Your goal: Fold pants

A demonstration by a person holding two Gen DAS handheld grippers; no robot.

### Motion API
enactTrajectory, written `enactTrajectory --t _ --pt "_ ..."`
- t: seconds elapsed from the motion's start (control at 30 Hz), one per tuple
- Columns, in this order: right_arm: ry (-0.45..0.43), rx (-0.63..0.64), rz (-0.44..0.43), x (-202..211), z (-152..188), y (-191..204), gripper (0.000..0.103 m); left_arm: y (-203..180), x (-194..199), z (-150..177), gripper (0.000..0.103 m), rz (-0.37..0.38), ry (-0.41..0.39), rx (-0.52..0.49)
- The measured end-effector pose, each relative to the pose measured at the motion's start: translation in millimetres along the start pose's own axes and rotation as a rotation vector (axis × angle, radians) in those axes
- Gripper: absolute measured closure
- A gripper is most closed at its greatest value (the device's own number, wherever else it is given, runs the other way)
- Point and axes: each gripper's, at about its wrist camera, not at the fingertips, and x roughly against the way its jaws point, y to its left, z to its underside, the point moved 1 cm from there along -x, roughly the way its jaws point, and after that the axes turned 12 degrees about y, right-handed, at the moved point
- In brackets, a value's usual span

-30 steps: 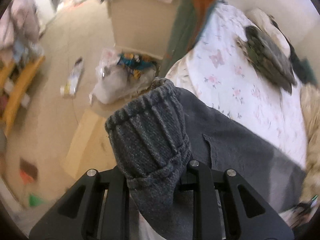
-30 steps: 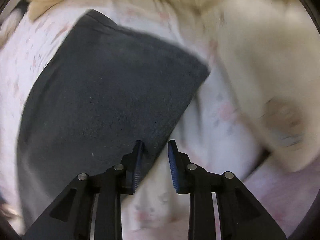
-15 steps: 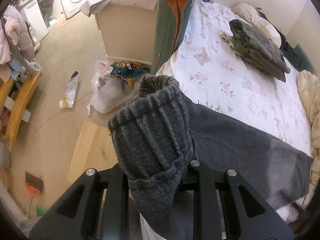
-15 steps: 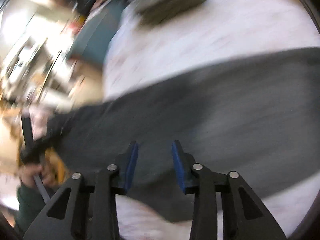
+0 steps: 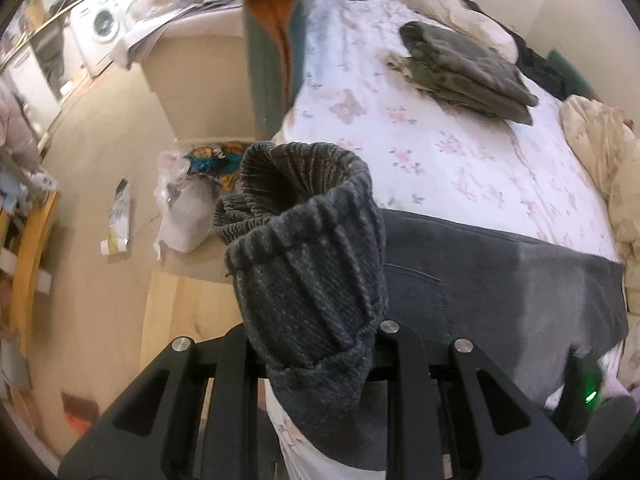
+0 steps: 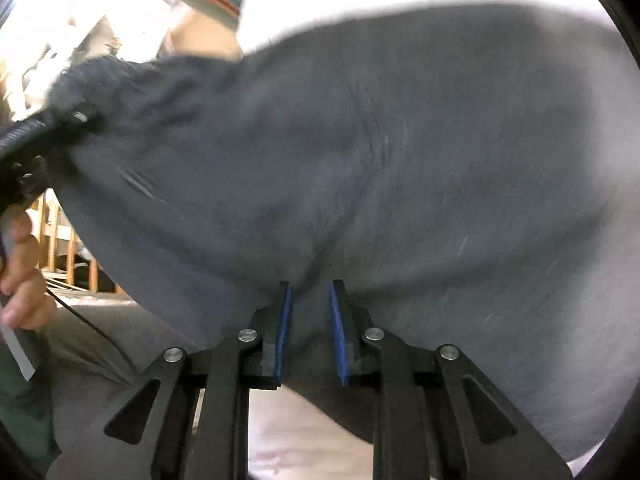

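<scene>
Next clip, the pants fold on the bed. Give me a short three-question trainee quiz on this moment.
1. True or false: the left gripper is clamped on the ribbed waistband of the grey pants.
2. What lies on the floral sheet beyond the pants? A) an open book B) a stack of folded olive clothes C) a laptop
3. What are the right gripper fingers straddling?

Key
1. True
2. B
3. The grey pants fabric, jaws still parted

No readable text, labels or numbers in either view; packaging on the floor (image 5: 118, 216) too blurred to make out.
</scene>
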Motion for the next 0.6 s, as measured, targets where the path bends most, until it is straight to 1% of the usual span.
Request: enactTrajectory --t 0.03,0.07,0.1,0.13,0.17,0.2,0.23,0.27,0.3,0.33,0.37,0.4,0.43,0.47,0.5,0.57,0.6 --pt "-0.047 -0.006 0.013 9.8 -9.8 -1.9 0.083 -4.0 2.1 0.8 0.085 -0.004 -0.009 -0.016" --pt "-0.068 -0.033 0.001 13.4 -19.2 -5.7 0.083 -8.7 4.1 1.8 0.085 -0.011 -0.019 -0.035" --pt "-0.077 -0.06 -0.029 11.9 -27.2 -9.8 0.083 -14.6 6.4 3.1 0.085 -0.016 -0.031 -0.056" --pt "-0.072 -0.093 -0.058 7.6 -44.0 -18.1 0.083 -17.7 7.1 3.4 0.085 -0.013 -0.038 -0.067" --pt "-0.063 -0.104 -0.055 0.1 -53.6 -19.7 0.083 -21.7 8.9 4.1 0.085 -0.003 -0.046 -0.083" --pt "-0.03 -0.107 -0.025 -16.3 -69.2 -24.5 0.085 -25.3 9.9 3.6 0.085 0.009 -0.053 -0.098" --pt "0.0 -0.104 0.005 -29.4 -73.4 -26.3 0.101 -28.8 11.2 4.2 0.085 0.015 -0.061 -0.114" --pt "0.021 -0.104 0.053 -47.6 -72.3 -26.8 0.103 -33.6 12.4 5.5 0.085 0.006 -0.073 -0.134" --pt "0.003 -0.124 0.047 -46.6 -75.0 -29.5 0.103 -37.2 13.1 6.7 0.085 -0.004 -0.081 -0.15" --pt "0.007 -0.136 0.037 -45.3 -76.7 -30.0 0.103 -41.7 13.5 8.5 0.085 -0.014 -0.088 -0.172" --pt "0.013 -0.145 0.016 -40.7 -76.6 -31.4 0.102 -44.3 13.8 9.5 0.085 -0.015 -0.092 -0.183" --pt "0.01 -0.137 -0.019 -30.0 -74.1 -33.0 0.092 -47.5 15.8 11.1 0.085 -0.007 -0.101 -0.198" --pt "-0.002 -0.124 -0.022 -18.3 -64.3 -38.9 0.093 -49.9 18.1 11.9 0.085 -0.001 -0.11 -0.209" --pt "-0.039 -0.095 -0.024 1.9 -57.3 -41.3 0.093 -53.2 21.6 13.0 0.085 0.005 -0.126 -0.224" --pt "-0.054 -0.084 -0.033 15.7 -49.7 -46.1 0.093 -56.9 24.0 14.0 0.085 0.006 -0.139 -0.233" --pt "-0.079 -0.076 -0.039 43.0 -29.6 -56.4 0.093 -71.3 32.8 18.2 0.085 0.004 -0.192 -0.284" --pt "-0.101 -0.077 -0.041 64.3 -18.2 -67.4 0.093 -79.4 35.7 21.0 0.085 -0.006 -0.213 -0.311"
